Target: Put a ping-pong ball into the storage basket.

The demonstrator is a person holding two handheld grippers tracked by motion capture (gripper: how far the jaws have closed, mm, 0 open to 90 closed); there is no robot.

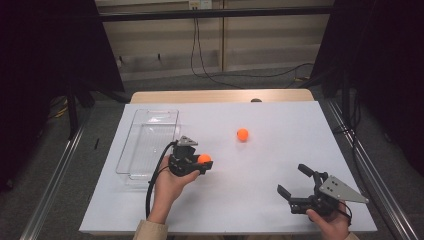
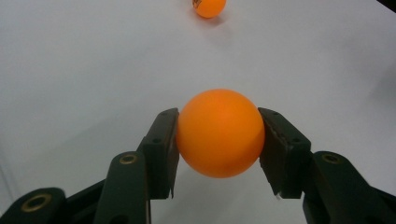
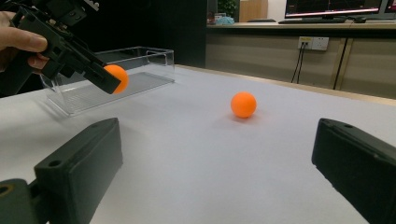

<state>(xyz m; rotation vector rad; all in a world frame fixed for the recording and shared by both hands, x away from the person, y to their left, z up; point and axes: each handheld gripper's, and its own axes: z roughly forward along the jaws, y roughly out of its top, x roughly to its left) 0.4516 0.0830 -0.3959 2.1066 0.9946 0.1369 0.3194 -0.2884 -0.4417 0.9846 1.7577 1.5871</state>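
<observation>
An orange ball is pinched between the two black jaws of my left gripper, held a little above the white table just right of the clear tray. From the right gripper view the same held ball hangs in front of the tray. A second orange ball rests loose on the table near its middle, also seen as a ball ahead of my right gripper and the far ball. My right gripper stands open at the front right, nothing between its jaws.
The white table ends at a wooden strip at the back. Metal rails run along both sides. Cables hang on the far wall.
</observation>
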